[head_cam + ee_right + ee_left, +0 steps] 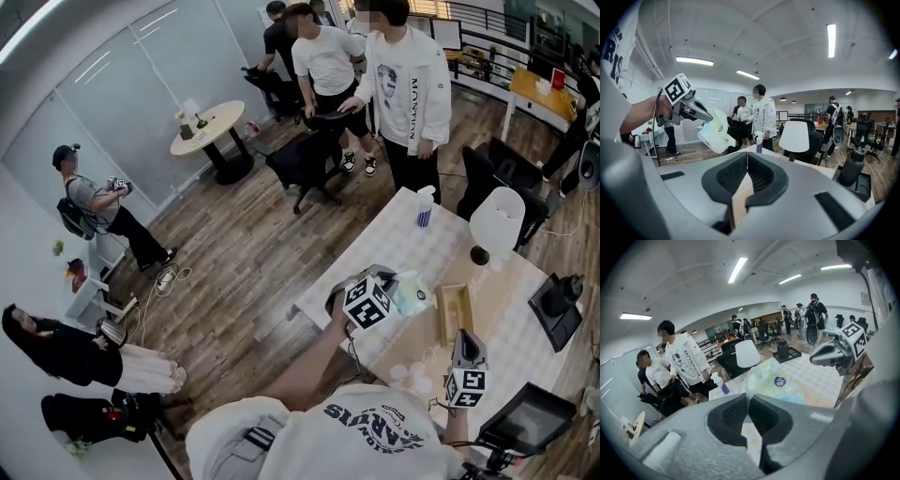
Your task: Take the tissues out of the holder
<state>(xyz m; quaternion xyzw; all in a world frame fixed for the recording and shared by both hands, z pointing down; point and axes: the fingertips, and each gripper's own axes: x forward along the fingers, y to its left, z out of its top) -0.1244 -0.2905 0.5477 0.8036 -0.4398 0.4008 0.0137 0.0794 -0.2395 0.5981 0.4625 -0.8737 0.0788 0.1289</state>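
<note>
The left claw (748, 398) is clenched on the tissue pack (776, 380), a pale, soft plastic-wrapped bundle with a round blue sticker. The pack sits at the jaw tips and bulges away from them toward 12 o'clock in the left gripper view. In the right gripper view it hangs in the air under the left claw, clear of the worktop (403, 239).

In the head view the pack is at 2 o'clock from the left claw's marker cube. The wooden holder (454, 314) lies on the worktop at about 4 o'clock from the pack, near it but apart.

The right claw (747, 154) is clenched too, its jaw tips pressed together. Tan wood shows through the gap behind them, but whether the jaws pinch it I cannot tell. In the head view this claw sits at the holder's 6 o'clock end, pointing along it.
</note>
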